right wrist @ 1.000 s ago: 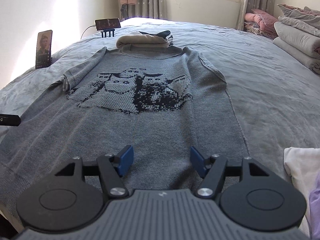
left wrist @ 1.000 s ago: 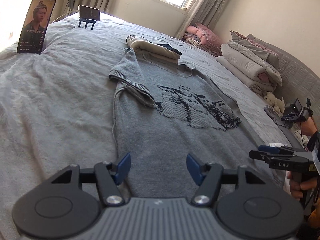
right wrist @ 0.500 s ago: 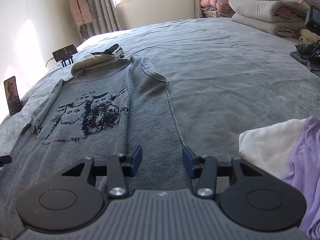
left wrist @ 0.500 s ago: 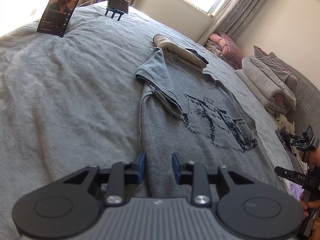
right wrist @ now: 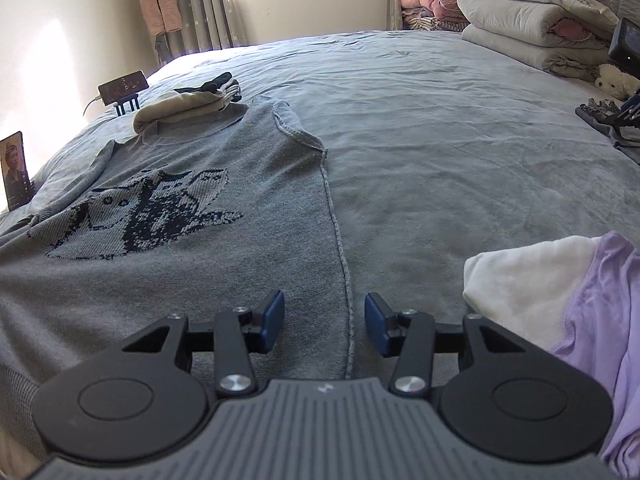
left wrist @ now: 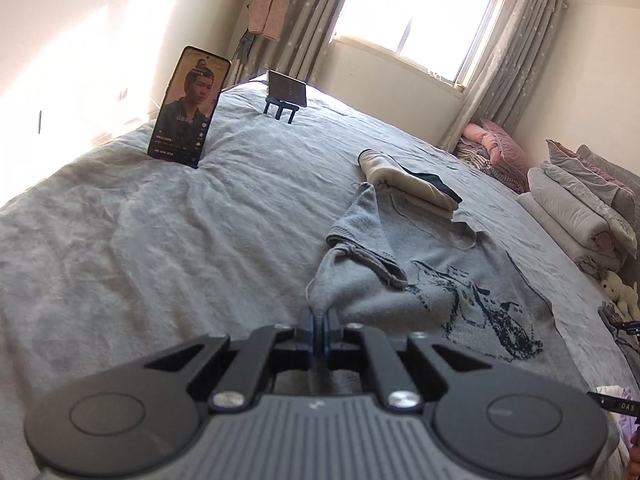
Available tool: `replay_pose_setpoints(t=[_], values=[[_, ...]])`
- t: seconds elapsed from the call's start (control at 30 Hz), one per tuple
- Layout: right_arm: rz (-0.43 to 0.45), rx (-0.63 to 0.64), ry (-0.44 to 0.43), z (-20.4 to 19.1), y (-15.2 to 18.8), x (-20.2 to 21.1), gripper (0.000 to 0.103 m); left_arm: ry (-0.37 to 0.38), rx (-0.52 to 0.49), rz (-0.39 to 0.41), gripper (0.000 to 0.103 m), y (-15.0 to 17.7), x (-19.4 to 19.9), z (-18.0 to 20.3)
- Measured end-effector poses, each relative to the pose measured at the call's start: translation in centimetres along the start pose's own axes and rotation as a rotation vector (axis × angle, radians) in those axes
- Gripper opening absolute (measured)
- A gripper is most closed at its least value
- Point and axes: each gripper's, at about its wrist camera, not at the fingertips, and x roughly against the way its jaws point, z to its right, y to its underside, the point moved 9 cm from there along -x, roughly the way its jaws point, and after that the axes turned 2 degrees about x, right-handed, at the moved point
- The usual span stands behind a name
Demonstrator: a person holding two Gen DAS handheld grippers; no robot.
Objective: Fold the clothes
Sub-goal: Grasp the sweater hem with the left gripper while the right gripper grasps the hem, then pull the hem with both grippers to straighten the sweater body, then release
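Note:
A grey knit sweater [left wrist: 472,304] with a dark pattern lies spread front-up on the bed. My left gripper [left wrist: 319,324] is shut on the sweater's left side edge, and the cloth rises in a taut ridge from the pads toward the folded-in left sleeve [left wrist: 360,248]. In the right wrist view the sweater [right wrist: 160,208] lies flat. My right gripper [right wrist: 324,322] hangs low over its right side seam [right wrist: 340,256]. The jaws are open, the seam runs between the blue pads, and neither pad touches it.
A stack of folded cream and dark clothes [left wrist: 404,184] sits at the sweater's collar. A phone [left wrist: 188,108] and a device on a stand [left wrist: 286,88] stand on the grey bedspread [left wrist: 160,240]. Folded quilts [right wrist: 528,28] line the right side. White and lilac clothes [right wrist: 532,280] lie near my right gripper.
My left gripper closed on the sweater's left edge and lifted it off the bed. My right gripper moved right to the sweater's right seam, and its jaws narrowed.

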Motion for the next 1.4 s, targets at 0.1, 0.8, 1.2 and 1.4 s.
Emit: replay_pose_setpoints(t=[0.1, 0.8, 1.2, 1.4], values=[[-0.012, 0.026, 0.000, -0.3, 0.2, -0.3, 0.049, -0.033, 0.005, -0.042, 0.005, 0.4, -1.3, -1.6], [-0.081, -0.151, -0.243, -0.1, 3.4, 4.8, 0.049, 0.291, 0.149, -0.385, 0.030, 8.8, 4.3, 0.4], [-0.112, -0.066, -0.341, -2.5, 5.7, 6.8, 0.049, 0.349, 0.144, -0.457, 0.007, 11.3, 4.6, 2.2], [-0.109, -0.051, -0.378, -3.0, 5.2, 7.6, 0.007, 0.346, 0.096, -0.420, 0.006, 9.7, 6.8, 1.9]])
